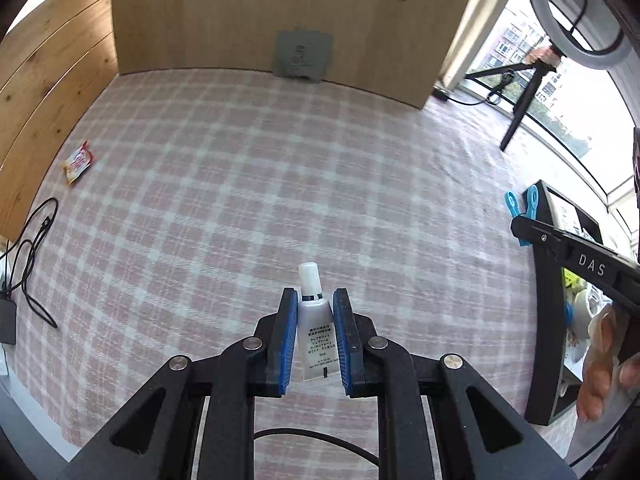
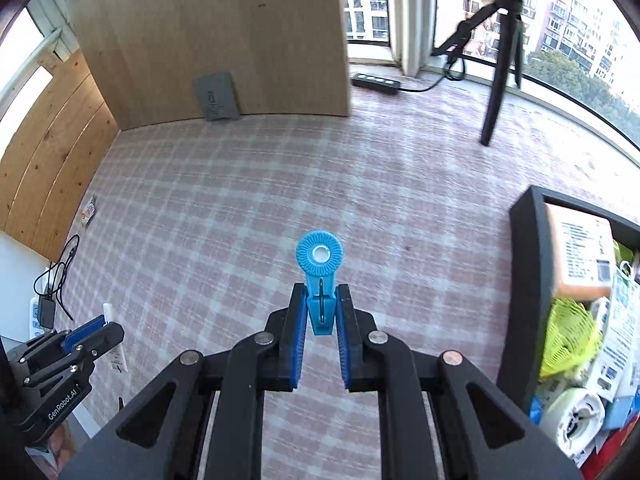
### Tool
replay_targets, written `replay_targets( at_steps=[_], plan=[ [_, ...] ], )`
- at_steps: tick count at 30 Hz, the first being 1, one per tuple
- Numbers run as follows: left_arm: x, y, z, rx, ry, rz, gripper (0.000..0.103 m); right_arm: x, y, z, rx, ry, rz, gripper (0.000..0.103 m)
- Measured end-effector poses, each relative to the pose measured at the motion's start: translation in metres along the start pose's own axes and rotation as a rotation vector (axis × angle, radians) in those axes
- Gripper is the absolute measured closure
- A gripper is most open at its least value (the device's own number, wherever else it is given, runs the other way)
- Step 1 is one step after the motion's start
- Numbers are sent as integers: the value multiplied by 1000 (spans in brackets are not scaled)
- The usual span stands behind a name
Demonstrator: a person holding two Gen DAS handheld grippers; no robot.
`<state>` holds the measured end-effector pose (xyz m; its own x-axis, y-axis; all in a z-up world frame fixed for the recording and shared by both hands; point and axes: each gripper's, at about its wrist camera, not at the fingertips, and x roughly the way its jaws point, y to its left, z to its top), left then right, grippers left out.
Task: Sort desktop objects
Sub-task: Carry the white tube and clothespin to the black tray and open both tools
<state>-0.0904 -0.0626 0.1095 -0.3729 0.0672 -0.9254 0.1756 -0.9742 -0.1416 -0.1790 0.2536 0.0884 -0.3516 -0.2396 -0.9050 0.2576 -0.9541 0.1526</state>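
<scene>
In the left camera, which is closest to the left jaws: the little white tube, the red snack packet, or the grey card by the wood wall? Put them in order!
1. The white tube: right between the left gripper's jaws.
2. The red snack packet: far off to the left on the checked cloth.
3. The grey card: farthest, leaning on the wooden wall at the back.

Bright window daylight; fisheye-warped edges
</scene>
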Motion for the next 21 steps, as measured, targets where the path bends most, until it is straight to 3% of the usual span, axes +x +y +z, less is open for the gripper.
replay_targets(
  at_steps=[2,3,10,21],
  plan=[
    [-8,-35,-8,39,-3,-22,86,-15,-27,-22,26,-11,-22,89],
    [-15,-83,-17,59,-3,-33,86,-21,-38,-28,42,-15,-30,89],
    [-16,-191,-26,213,-5,-116,86,-65,-121,-66,149,-51,-101,89],
    [-15,-352,-79,470,42,-257,86,-131,-253,-148,342,-74,-236,89]
  ],
)
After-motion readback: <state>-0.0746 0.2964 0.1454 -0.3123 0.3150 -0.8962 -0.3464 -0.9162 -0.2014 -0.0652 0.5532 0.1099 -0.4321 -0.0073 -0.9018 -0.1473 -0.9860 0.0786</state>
